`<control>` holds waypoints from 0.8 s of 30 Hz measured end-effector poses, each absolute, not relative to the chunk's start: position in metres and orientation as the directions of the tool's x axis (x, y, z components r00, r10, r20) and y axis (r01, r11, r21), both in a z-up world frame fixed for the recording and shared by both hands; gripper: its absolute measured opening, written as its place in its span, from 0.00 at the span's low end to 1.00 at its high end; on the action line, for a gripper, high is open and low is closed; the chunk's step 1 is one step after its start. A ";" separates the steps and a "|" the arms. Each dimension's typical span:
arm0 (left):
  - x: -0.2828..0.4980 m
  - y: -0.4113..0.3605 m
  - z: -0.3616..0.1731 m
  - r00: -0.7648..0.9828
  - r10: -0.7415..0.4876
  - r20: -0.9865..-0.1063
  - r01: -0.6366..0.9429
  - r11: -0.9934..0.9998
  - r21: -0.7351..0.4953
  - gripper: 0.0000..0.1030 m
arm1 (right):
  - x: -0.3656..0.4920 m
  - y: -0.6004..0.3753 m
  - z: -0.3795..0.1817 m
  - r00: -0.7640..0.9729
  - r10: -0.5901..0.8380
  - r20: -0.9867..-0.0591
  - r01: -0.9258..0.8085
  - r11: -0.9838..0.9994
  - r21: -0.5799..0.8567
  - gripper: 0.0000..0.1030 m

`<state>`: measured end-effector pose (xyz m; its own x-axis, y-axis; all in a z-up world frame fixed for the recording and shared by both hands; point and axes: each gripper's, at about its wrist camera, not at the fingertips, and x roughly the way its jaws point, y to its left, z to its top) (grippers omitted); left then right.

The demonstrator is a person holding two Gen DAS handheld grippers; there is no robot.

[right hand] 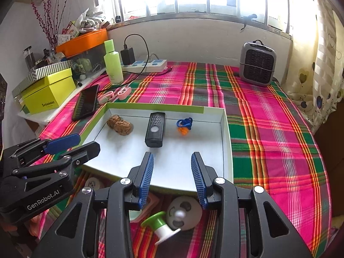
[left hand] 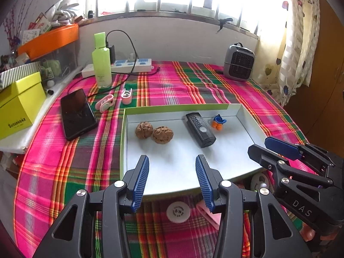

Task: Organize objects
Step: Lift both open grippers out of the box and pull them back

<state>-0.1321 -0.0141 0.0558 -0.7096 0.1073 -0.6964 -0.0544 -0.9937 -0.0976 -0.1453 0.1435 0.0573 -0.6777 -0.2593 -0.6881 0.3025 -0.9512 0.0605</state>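
Left gripper (left hand: 172,180) and right gripper (right hand: 172,178) hover part-open, empty.

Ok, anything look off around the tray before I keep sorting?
The white tray looks odd: its near edge has no wall and appears to lie over loose items. A white round face-printed object and a green-and-white spool show just beyond that edge. Inside, two walnuts, the black device and the small orange-blue toy lie undisturbed.

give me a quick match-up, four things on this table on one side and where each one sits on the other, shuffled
Things:
1. walnuts
2. phone
3. small heater
4. green bottle

Places:
A. far right corner of the plaid cloth
B. inside the white tray
C. flat on the cloth, left of the tray
D. upright by the power strip

Pairs: 1-B, 2-C, 3-A, 4-D
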 end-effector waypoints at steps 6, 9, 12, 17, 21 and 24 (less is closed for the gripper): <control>-0.120 -0.013 0.053 -0.712 0.103 -0.694 -0.061 -0.994 -0.086 0.43 | -0.133 0.144 0.055 -0.683 -0.261 -0.682 0.305 -0.951 0.058 0.37; -0.115 -0.014 0.050 -0.708 0.108 -0.698 -0.062 -0.994 -0.091 0.43 | -0.127 0.145 0.054 -0.682 -0.268 -0.680 0.304 -0.950 0.070 0.37; -0.108 -0.016 0.047 -0.705 0.120 -0.699 -0.068 -0.993 -0.102 0.43 | -0.121 0.149 0.053 -0.681 -0.274 -0.679 0.303 -0.950 0.079 0.37; -0.097 -0.022 0.042 -0.692 0.134 -0.710 -0.063 -0.990 -0.126 0.43 | -0.111 0.154 0.051 -0.688 -0.258 -0.678 0.288 -0.955 0.071 0.37; -0.089 -0.024 0.040 -0.688 0.146 -0.711 -0.072 -0.988 -0.133 0.45 | -0.104 0.159 0.047 -0.684 -0.260 -0.681 0.289 -0.955 0.074 0.37; -0.086 -0.025 0.038 -0.684 0.154 -0.713 -0.075 -0.987 -0.141 0.46 | -0.102 0.165 0.041 -0.679 -0.250 -0.690 0.271 -0.959 0.080 0.37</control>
<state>-0.0856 -0.0246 0.0377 -0.6841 0.1537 -0.7130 -0.0747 -0.9872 -0.1412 -0.1018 0.1653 0.0413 -0.6791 -0.2497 -0.6903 0.2711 -0.9592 0.0802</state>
